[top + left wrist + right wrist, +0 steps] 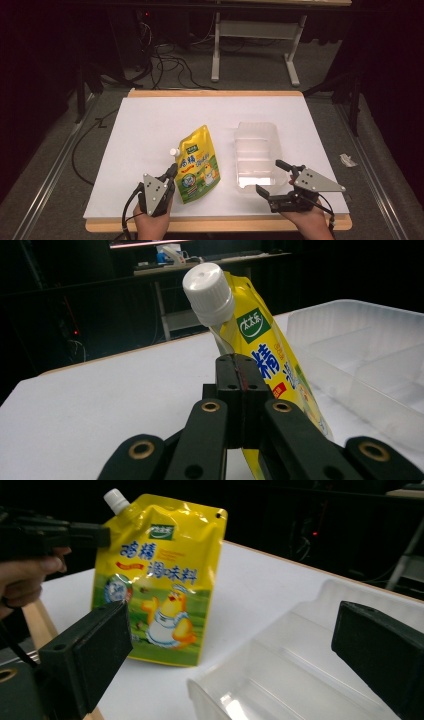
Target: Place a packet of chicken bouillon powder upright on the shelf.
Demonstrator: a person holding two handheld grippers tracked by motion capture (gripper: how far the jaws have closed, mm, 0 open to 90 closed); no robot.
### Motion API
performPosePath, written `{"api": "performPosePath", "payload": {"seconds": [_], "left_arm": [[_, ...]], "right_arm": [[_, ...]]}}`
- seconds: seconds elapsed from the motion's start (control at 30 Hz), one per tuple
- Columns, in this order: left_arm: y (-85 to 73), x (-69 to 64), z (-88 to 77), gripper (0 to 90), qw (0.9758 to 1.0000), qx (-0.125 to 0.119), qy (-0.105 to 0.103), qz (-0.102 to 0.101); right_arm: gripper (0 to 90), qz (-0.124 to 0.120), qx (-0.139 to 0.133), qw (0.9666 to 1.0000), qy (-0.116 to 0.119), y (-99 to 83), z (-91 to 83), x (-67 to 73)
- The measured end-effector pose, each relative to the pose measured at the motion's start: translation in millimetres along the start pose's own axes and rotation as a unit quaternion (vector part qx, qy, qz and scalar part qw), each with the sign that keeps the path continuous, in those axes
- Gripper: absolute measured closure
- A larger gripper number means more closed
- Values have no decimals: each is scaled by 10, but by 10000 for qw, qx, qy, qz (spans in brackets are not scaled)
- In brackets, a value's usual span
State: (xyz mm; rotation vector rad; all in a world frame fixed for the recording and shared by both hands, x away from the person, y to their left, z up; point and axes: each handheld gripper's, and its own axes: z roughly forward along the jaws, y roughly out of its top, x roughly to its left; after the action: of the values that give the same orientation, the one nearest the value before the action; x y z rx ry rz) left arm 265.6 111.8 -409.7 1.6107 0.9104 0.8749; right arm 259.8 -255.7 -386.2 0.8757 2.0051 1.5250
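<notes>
**Left jaws pinched on the pouch edge, right jaws wide at the bin**

Nearest to me in the left gripper view are my left gripper's (239, 390) two black jaws, pressed flat together with only a thin seam between them. They are clamped on the side edge of the yellow spouted seasoning pouch (272, 365), just below its white screw cap (208, 292). The pouch rises past the jaws at a slant, cap uppermost, with a green logo and blue characters on its face.

From the high view, my left hand (150, 220) comes in at the table's near edge, left of centre, and the left gripper (170, 176) reaches the pouch (199, 162) at its left side near the spout. The pouch sits on the white table top (150, 125), about the middle of the near half, cap toward the left.

My right gripper (272, 176) sits to the right, held by my right hand (310, 220), its jaws spread wide apart and gripping nothing. They stand at the near end of the clear plastic bin (256, 152), which rests on the table just right of the pouch, apart from it. In the right gripper view the bin's (300, 665) rim lies between the two open jaws, and the pouch (160, 580) stands upright beyond, showing a cartoon chicken, with the left gripper (75, 535) at its upper left edge.
</notes>
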Motion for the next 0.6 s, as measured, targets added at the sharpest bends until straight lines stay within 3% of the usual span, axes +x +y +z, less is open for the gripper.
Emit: {"api": "performPosePath", "payload": {"seconds": [0.2,0.27,0.37,0.6], "left_arm": [[19,-41,-21,900,9999,-75,-49,110],[23,-54,-27,900,9998,-92,-61,150],[30,-71,-39,900,9997,-112,-84,216],[20,-106,-78,900,9991,-165,-144,360]], "right_arm": [[17,84,109,9994,316,223,253,29],[17,-6,149,9992,371,315,397,19],[16,152,192,9981,573,415,598,-38],[23,203,463,9954,810,507,1043,-60]]}}
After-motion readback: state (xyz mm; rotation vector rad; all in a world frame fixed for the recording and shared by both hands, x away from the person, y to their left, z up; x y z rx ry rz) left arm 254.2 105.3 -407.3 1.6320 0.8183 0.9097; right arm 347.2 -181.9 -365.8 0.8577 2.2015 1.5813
